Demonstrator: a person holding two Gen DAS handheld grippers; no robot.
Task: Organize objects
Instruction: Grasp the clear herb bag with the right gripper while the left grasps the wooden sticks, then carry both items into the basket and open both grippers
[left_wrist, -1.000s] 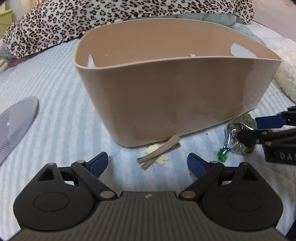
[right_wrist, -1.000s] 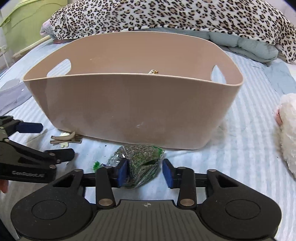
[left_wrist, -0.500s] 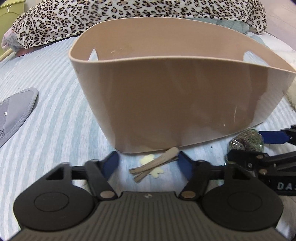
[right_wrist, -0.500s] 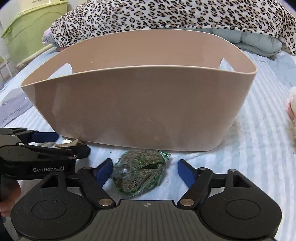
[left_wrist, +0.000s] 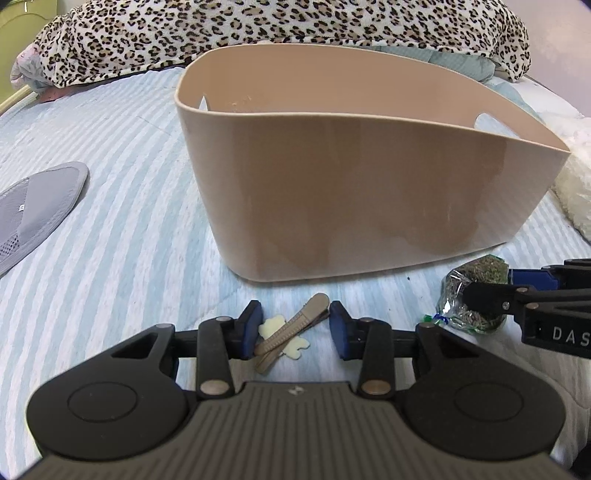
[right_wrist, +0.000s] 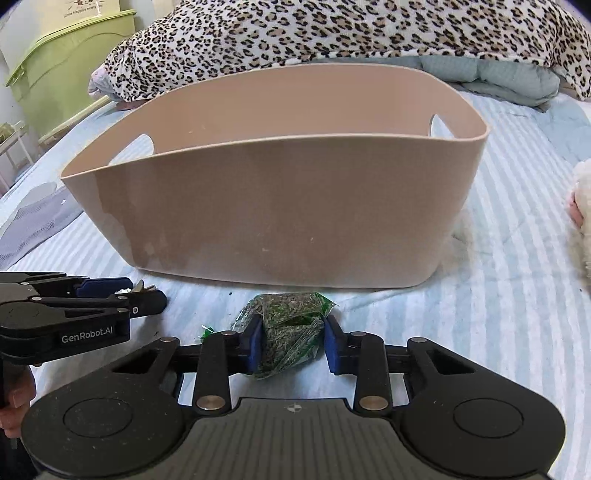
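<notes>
A tan plastic basket stands on the striped bed; it also shows in the right wrist view. My left gripper straddles a tan hair clip with a cream flower lying on the bed; the left pad touches it, the right pad stands apart. My right gripper has both pads against a clear bag of green dried herbs, also in the left wrist view. The left gripper shows in the right wrist view.
A leopard-print blanket lies behind the basket. A grey slipper is at the left. A white fluffy item is at the right. A green storage box stands at the far left.
Both grippers have narrowed their jaws. The left has closed in around the hair clip. The right has closed onto the herb bag. Both moved slightly forward.
</notes>
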